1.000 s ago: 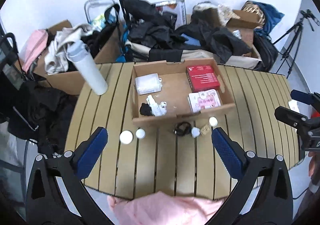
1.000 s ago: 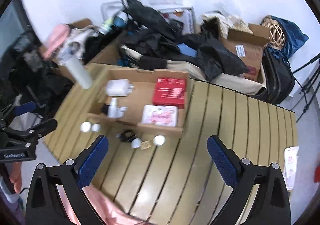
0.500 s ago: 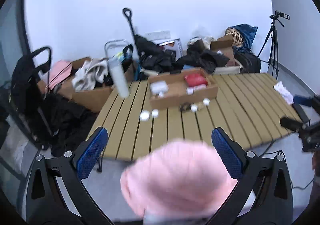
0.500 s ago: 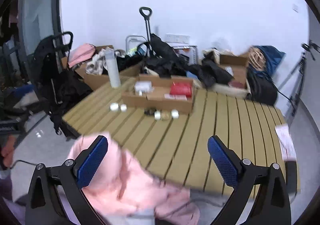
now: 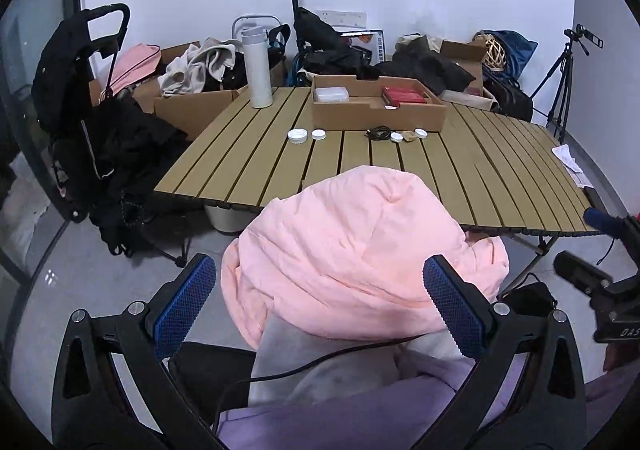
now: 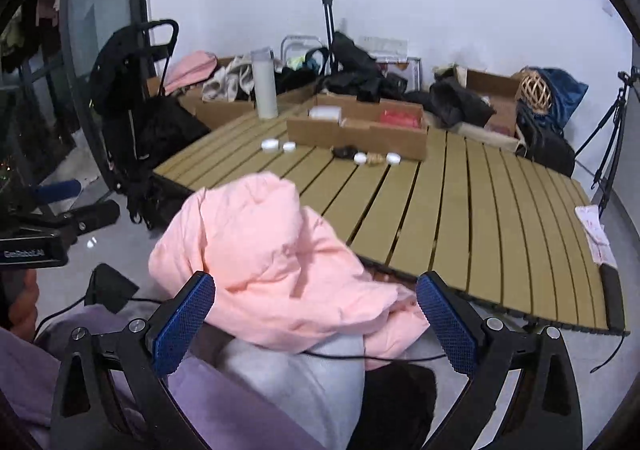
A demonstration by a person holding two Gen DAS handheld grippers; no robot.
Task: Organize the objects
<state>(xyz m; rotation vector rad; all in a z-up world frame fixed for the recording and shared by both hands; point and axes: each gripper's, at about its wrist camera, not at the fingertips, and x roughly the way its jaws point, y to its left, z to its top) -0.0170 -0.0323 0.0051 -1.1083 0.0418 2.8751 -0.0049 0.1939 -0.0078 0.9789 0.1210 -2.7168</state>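
A cardboard tray (image 5: pixel 376 115) sits far off on the slatted table (image 5: pixel 460 178), holding a red box (image 5: pixel 403 94) and a clear packet (image 5: pixel 331 93). Small white caps (image 5: pixel 298 135), a black cable (image 5: pixel 378 133) and more caps (image 5: pixel 421 132) lie in front of it. The tray also shows in the right wrist view (image 6: pixel 356 132). My left gripper (image 5: pixel 320 306) is open and empty, low over a pink garment (image 5: pixel 360 242). My right gripper (image 6: pixel 316 314) is open and empty, also low over the pink garment (image 6: pixel 272 250), and shows at the left view's right edge (image 5: pixel 600 250).
A white flask (image 5: pixel 258 66) stands at the table's back left. Boxes, clothes and bags pile behind the table (image 5: pixel 420 62). A black stroller (image 5: pixel 80 98) stands left. A tripod (image 5: pixel 560 90) stands right. Papers (image 6: pixel 594 234) lie at the table's right edge.
Both grippers have pulled back and down from above the table to lap height. The table now lies far ahead, and the pink garment fills the foreground.
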